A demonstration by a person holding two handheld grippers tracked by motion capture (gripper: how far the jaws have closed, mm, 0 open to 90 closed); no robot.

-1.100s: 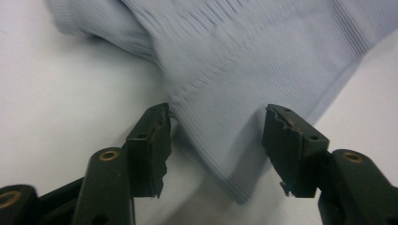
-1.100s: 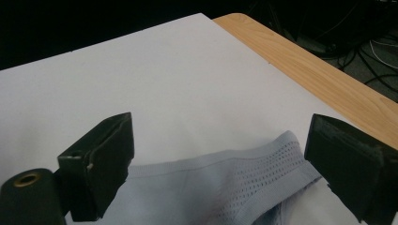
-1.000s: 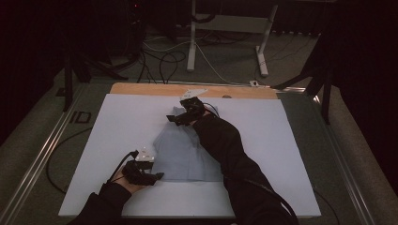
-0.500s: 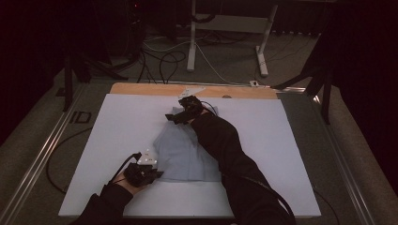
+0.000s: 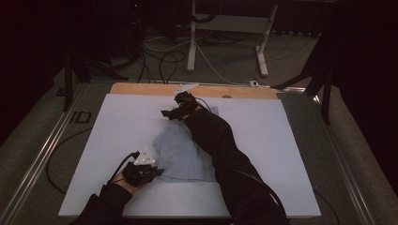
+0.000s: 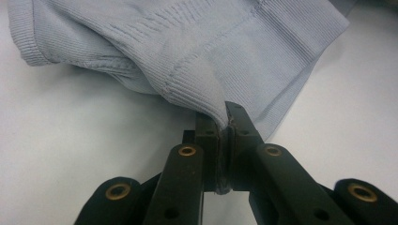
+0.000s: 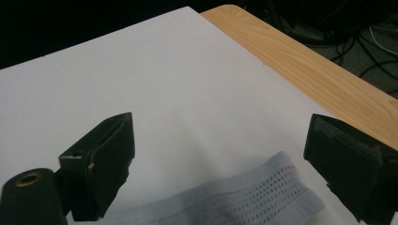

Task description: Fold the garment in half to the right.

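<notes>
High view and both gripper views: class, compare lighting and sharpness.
High view: dim, dark surroundings, soft detail on the pale blue knitted garment. Left gripper view: bright, crisp knit ribs, left gripper shut on fabric. Right gripper view: evenly lit white table sheet; right gripper jaws slightly blurred.

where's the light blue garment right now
In the high view the light blue garment lies mid-table on the white sheet, its near left corner pinched by the left gripper, right gripper above its far end.

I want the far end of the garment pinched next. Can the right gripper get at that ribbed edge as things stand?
Probably yes: the right gripper stands open over the ribbed edge of the light blue garment, with bare white table around it.
</notes>
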